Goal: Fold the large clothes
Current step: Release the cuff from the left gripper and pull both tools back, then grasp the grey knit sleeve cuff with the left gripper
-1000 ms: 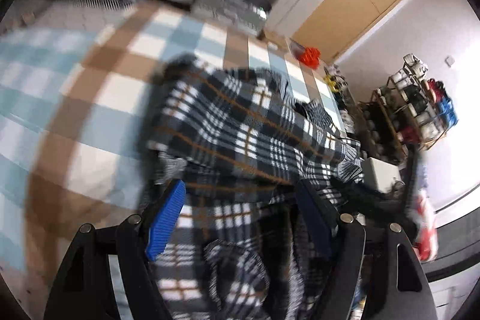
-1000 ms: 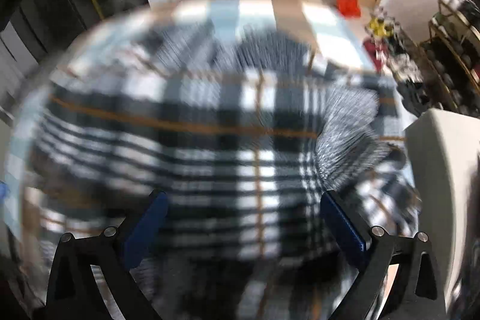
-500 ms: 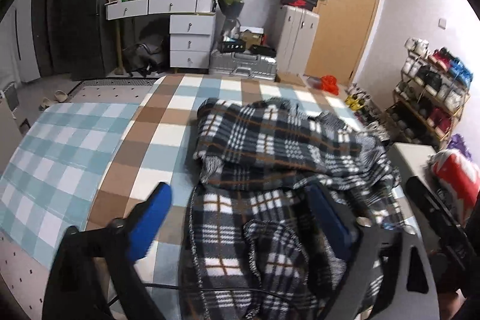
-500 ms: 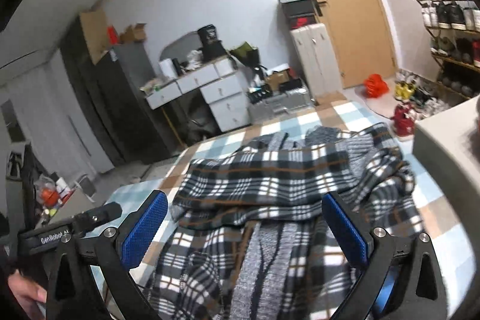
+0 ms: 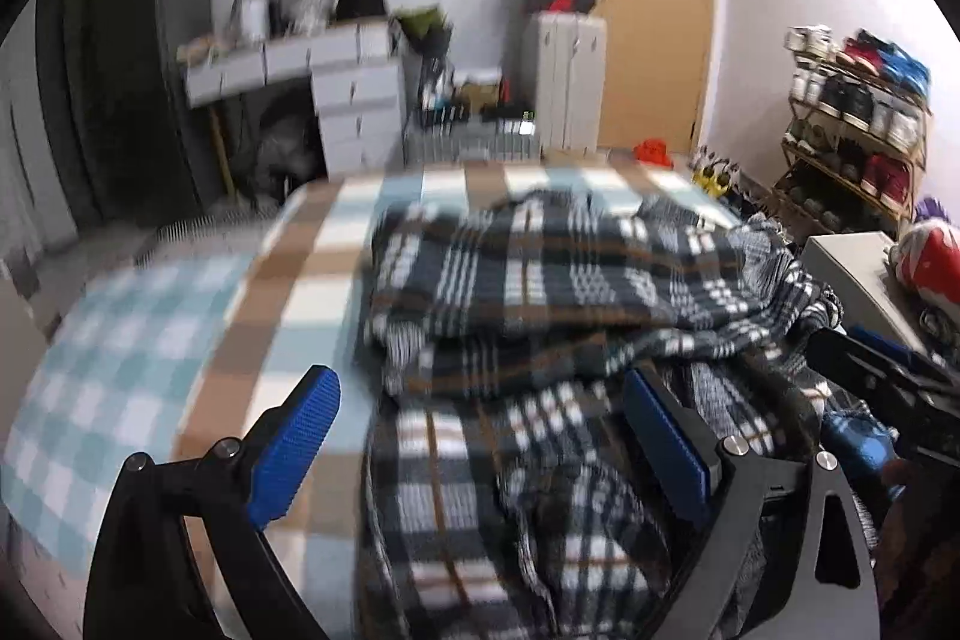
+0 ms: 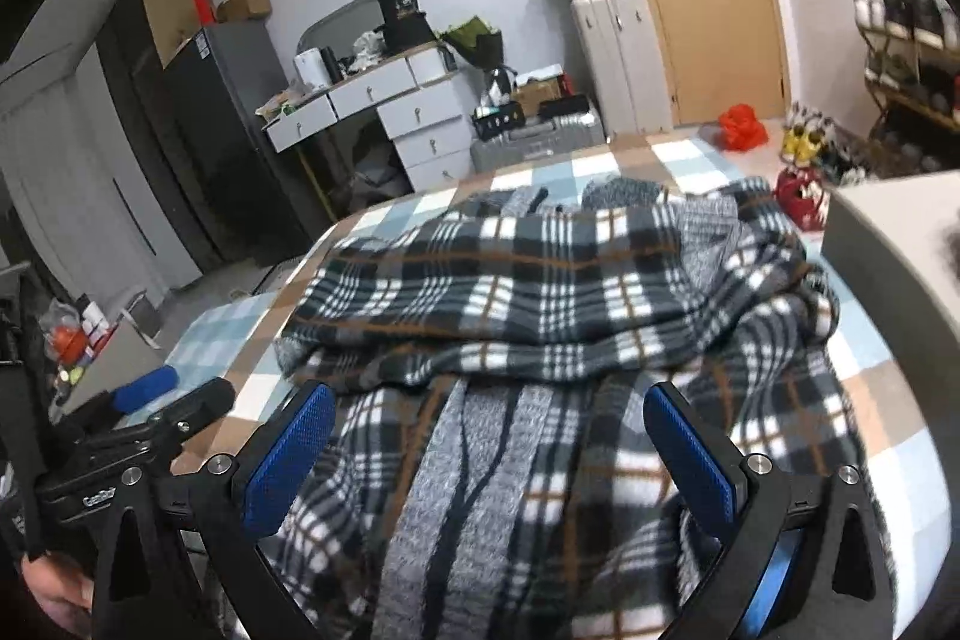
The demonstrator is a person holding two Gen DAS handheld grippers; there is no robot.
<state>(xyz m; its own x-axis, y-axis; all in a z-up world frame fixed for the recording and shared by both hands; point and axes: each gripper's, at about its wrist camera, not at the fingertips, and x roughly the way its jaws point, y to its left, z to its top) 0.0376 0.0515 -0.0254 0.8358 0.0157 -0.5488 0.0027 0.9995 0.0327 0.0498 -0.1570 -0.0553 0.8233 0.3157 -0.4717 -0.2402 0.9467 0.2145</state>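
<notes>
A large plaid garment (image 5: 540, 280) (image 6: 540, 292), black, white and brown with a grey knit inner side, lies crumpled on a bed with a blue, brown and white checked cover (image 5: 180, 340) (image 6: 888, 460). My left gripper (image 5: 480, 436) hangs open over the garment's near left edge, and its blue pads (image 5: 294, 448) touch no cloth. My right gripper (image 6: 489, 454) is open too, above the grey knit strip (image 6: 456, 490), with nothing pinched. Each gripper shows in the other's view: the right one (image 5: 888, 400) at the right edge, the left one (image 6: 120, 460) at the left with a hand (image 6: 54, 592) on it.
A white cabinet (image 6: 888, 280) stands close on the right of the bed, with a red and white object (image 5: 930, 262) on it. A shoe rack (image 5: 852, 142) lines the right wall. A desk with drawers (image 6: 414, 112), a suitcase (image 6: 618, 58) and a door (image 5: 648, 10) are beyond the bed.
Both grippers have drawn back from the garment and tilted up, so the room now shows. The left jaws have widened and cloth no longer sits between the pads. The garment lies still.
</notes>
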